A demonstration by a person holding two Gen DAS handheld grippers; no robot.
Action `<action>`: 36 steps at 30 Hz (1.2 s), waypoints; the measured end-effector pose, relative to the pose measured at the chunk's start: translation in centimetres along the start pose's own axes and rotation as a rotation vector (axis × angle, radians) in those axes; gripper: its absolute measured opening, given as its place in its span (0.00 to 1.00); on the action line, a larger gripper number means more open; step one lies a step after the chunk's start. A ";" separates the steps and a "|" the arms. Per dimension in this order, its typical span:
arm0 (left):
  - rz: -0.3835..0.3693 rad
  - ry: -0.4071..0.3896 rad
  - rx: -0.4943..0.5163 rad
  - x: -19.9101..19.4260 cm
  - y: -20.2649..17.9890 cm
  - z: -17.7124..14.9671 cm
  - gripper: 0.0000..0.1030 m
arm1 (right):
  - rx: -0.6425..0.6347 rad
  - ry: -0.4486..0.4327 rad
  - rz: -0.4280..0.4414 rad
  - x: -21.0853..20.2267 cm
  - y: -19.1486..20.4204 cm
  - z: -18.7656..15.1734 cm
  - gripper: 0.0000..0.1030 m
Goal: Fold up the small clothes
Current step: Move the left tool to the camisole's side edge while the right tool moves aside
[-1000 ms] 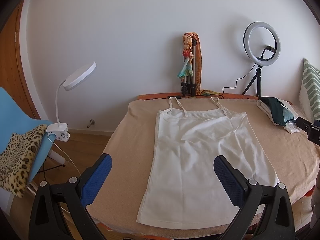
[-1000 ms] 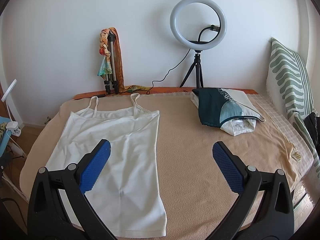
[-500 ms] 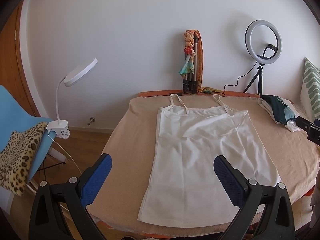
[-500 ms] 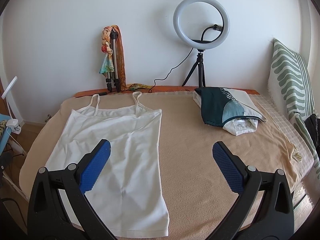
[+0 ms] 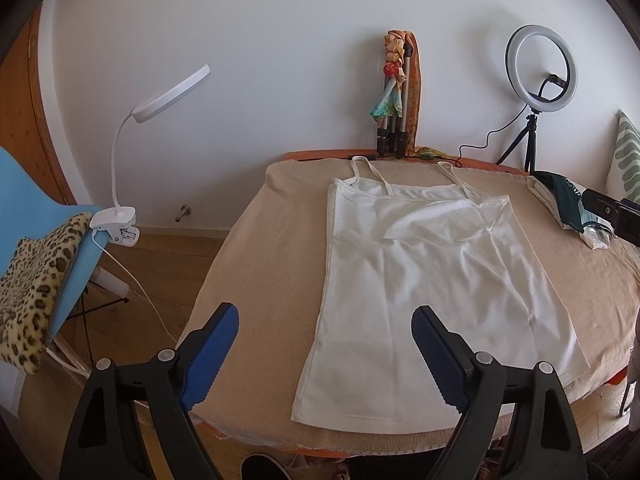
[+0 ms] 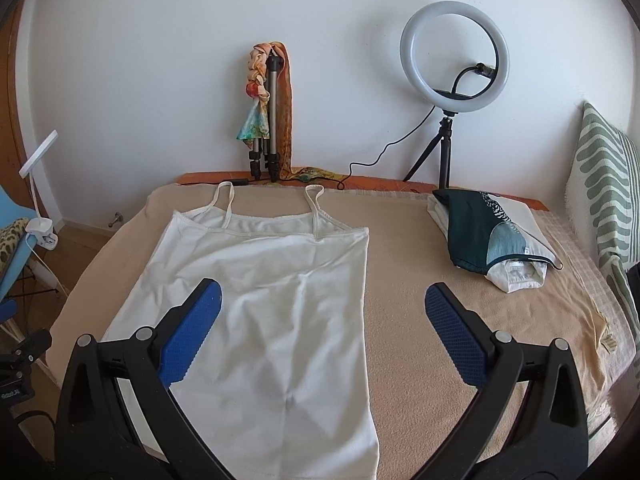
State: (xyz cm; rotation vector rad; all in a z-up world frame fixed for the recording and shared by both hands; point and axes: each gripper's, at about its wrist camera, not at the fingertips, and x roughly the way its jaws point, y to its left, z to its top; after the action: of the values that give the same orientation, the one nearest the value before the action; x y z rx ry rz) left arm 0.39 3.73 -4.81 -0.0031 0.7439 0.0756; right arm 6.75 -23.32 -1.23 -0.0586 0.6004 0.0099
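Note:
A white strappy camisole point(image 5: 424, 276) lies flat on the tan blanket point(image 5: 260, 248), straps toward the wall, hem toward me. It also shows in the right wrist view point(image 6: 272, 300). My left gripper point(image 5: 325, 344) is open and empty, above the near left part of the camisole. My right gripper point(image 6: 322, 322) is open and empty, above the camisole's right half and the bare blanket point(image 6: 408, 280) beside it. Neither gripper touches the cloth.
A pile of folded clothes point(image 6: 488, 236) lies at the back right. A ring light on a tripod point(image 6: 454, 76) and a folded tripod with a scarf point(image 6: 270, 112) stand at the wall. A clip lamp point(image 5: 156, 120) and blue chair point(image 5: 36, 216) stand left; a striped cushion point(image 6: 604, 196) is right.
Both grippers have moved slightly forward and left over the bed. Both stayed open and empty. The camisole has not moved.

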 end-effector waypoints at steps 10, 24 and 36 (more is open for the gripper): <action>0.037 0.013 -0.005 0.3 1.8 -0.4 0.84 | -0.096 0.085 0.106 4.5 3.2 1.9 1.00; 0.048 0.043 -0.029 1.5 3.7 -0.4 0.79 | -0.210 0.100 0.165 10.6 8.3 5.9 1.00; -0.114 0.224 -0.159 5.0 5.8 -3.5 0.47 | -0.147 0.264 0.353 17.6 13.2 9.9 0.83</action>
State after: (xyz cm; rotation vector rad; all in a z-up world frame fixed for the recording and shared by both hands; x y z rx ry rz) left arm 1.31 9.73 -10.62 -0.2080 0.9580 0.0259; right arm 26.49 -9.69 -3.66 -0.0969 0.8672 0.3936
